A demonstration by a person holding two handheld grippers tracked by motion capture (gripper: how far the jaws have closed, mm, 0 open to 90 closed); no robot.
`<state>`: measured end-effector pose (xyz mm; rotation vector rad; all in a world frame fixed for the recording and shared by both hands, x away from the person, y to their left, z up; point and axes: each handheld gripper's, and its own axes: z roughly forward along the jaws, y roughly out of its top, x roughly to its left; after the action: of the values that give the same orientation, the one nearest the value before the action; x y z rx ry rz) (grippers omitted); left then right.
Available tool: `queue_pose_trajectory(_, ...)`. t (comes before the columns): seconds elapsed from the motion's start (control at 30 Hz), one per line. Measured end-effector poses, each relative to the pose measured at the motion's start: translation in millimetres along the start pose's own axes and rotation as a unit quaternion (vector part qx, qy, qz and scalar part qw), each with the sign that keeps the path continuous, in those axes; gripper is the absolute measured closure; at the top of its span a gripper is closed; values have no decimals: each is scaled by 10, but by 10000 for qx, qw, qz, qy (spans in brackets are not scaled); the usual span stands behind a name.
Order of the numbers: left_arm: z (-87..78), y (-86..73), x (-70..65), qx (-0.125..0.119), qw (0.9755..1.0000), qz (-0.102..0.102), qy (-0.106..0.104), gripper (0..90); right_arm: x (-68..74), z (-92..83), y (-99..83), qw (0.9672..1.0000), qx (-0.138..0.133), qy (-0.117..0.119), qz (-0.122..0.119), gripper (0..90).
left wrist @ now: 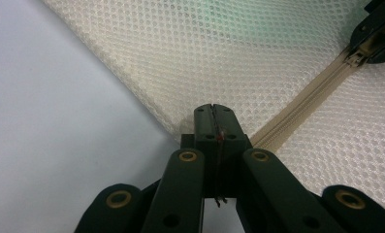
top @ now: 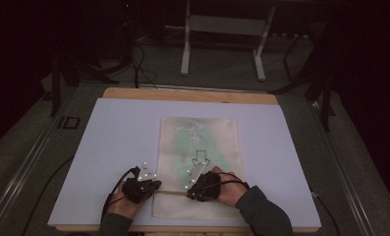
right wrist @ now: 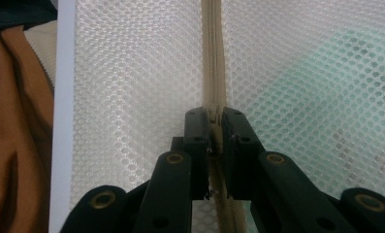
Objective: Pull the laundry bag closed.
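Mesh zip bag (top: pixel 197 147) near the board's (top: pixel 109 147) front edge, holding green fabric (top: pixel 192 142); left gripper (left wrist: pixel 213 110) pinches its edge, right gripper (right wrist: pixel 214 114) its zipper (right wrist: pixel 213 58).

Both grippers black: left gripper (top: pixel 155 185) and right gripper (top: pixel 186 189) each have linked arms with brass-ringed pivot holes, a grey three-cornered plate with white dots, a trailing black cable; person's sleeves (top: pixel 261 211) dark grey-green.

I can read no words or numbers; only a black outlined down-arrow shows on my cream mesh zip bag (top: pixel 198 147).
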<state>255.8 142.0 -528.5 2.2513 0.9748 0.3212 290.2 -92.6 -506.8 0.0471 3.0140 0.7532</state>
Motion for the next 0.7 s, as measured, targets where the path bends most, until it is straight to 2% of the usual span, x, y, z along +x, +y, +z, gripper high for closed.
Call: queue_pose_trajectory(0.7,0,-1,-1,-2,10000,6,4,895,-18,-88,-148,9999,32,3,129,823)
